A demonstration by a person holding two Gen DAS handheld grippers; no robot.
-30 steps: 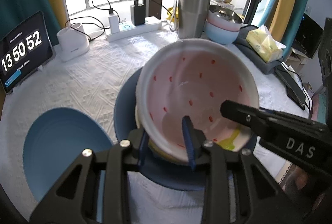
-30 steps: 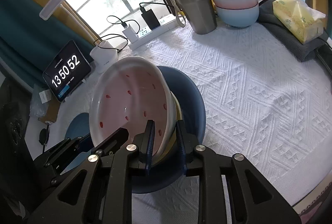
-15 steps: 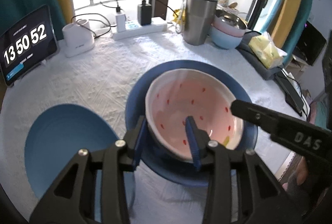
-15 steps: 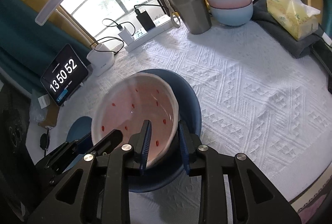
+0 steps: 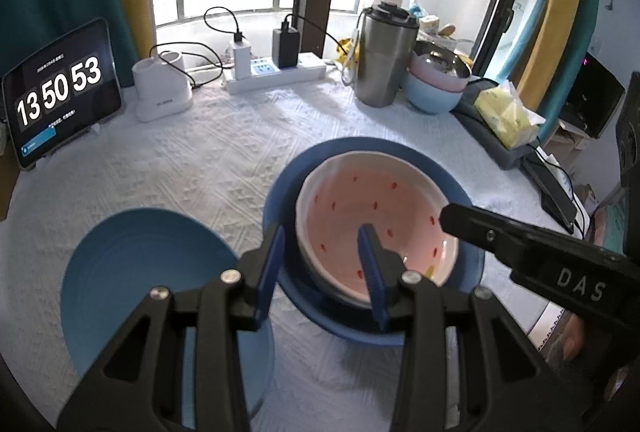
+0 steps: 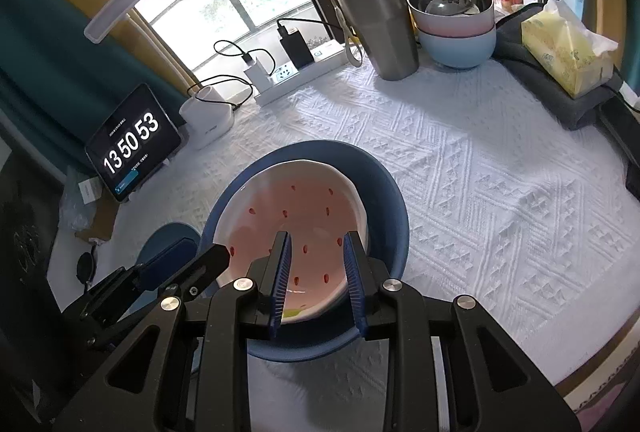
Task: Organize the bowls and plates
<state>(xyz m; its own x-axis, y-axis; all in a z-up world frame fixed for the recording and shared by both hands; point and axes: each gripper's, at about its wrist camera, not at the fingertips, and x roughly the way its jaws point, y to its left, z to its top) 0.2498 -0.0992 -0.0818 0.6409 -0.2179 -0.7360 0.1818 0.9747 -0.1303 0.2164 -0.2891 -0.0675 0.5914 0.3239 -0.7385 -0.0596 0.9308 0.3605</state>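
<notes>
watermelon bowl (image 5: 372,228): round, glazed ceramic, white scalloped rim, pink inside with small red seed marks, a green-yellow patch near the low edge; sits inside the dark blue plate, level.
dark blue plate (image 5: 404,151): wide, round, smooth matte glaze, raised rim; flat on the tablecloth, mid-table.
light blue plate (image 5: 132,272): round, faint concentric rings; lies alone on the cloth just left of the dark blue plate, not touching it as far as can be told.
stacked bowls (image 6: 456,31): 3 nested at the far edge, pale blue under pink under shiny steel; beside the tumbler.
tumbler (image 6: 376,27): brushed steel, faceted sides, black lid, upright.
tablecloth (image 6: 480,191): white, woven, raised diamond pattern.
tissue pack (image 6: 568,51): soft yellow wrapper, on a folded grey cloth.
tablet (image 5: 60,95): dark screen, propped, digits 13 50 53.
left gripper (image 5: 324,264): black frame, blue ribbed pads; jaws partly apart, straddling the near left rim of the watermelon bowl, 1 pad outside and 1 over the pink inside; pads clear of the rim, nothing clamped.
right gripper (image 6: 316,264): same build; jaws partly apart over the near right part of the bowl, right pad about at the rim, left pad over the inside; no pinch visible, bowl resting by its own weight.
</notes>
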